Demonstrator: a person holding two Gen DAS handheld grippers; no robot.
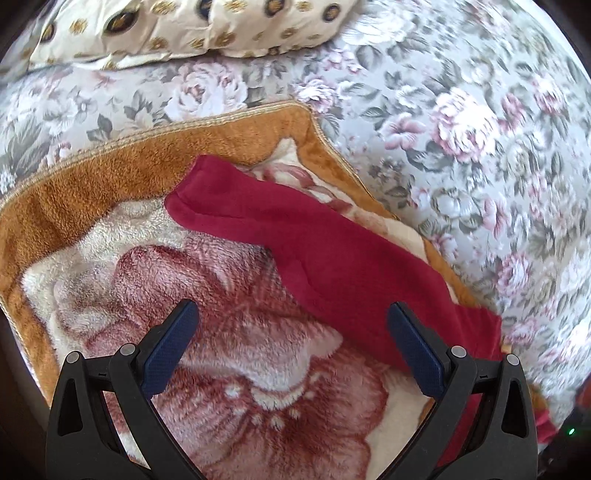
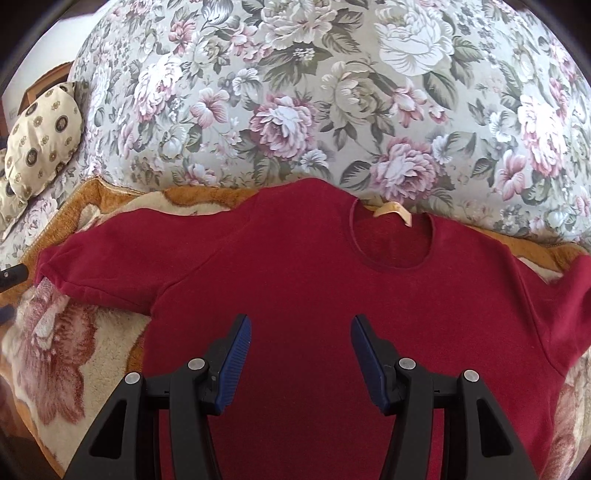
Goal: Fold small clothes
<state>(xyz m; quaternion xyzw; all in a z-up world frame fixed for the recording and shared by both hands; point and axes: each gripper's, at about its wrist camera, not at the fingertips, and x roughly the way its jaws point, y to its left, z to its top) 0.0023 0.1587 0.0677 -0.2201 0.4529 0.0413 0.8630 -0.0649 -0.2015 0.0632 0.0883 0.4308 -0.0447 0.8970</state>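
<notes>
A dark red long-sleeved shirt [image 2: 295,280] lies spread flat on a fleece blanket [image 2: 55,350], neck hole away from me, a beige label [image 2: 393,212] at the collar. My right gripper [image 2: 301,328] hovers open over the shirt's chest, nothing between its blue pads. In the left wrist view one red sleeve [image 1: 295,236] runs diagonally across the blanket [image 1: 221,332]. My left gripper [image 1: 291,314] is open above the blanket, its right finger [image 1: 413,350] over the sleeve near the shoulder. A black part at the right wrist view's left edge may be the left gripper.
A floral bedspread [image 2: 332,92] covers the bed beyond the blanket. A cream patterned pillow [image 1: 184,29] lies at the far end, the same pillow [image 2: 40,144] at the left of the right wrist view. The blanket's brown border [image 1: 110,166] runs near the sleeve cuff.
</notes>
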